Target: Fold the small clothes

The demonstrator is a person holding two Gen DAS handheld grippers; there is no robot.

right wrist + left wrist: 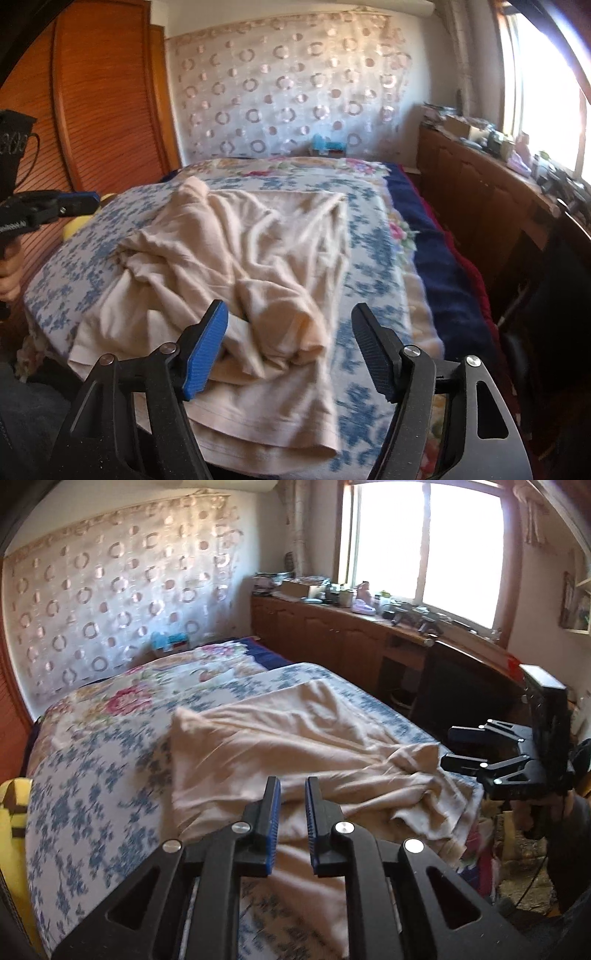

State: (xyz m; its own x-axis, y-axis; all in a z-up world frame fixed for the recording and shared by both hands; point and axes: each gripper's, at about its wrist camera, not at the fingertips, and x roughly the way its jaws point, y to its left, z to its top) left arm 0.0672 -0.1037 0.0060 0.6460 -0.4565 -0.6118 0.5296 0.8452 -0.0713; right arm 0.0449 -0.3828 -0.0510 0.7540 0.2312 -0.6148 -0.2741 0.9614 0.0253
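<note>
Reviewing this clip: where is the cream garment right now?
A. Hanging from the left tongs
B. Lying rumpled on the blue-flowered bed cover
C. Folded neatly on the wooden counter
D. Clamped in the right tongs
B: the cream garment lies creased on the bed cover, with nothing gripped by the right tongs or left tongs.

A crumpled garment lies on the bed, toward its near edge. A cluttered counter runs along the bed's right side, under the window. A curtain hangs behind the bed.
</note>
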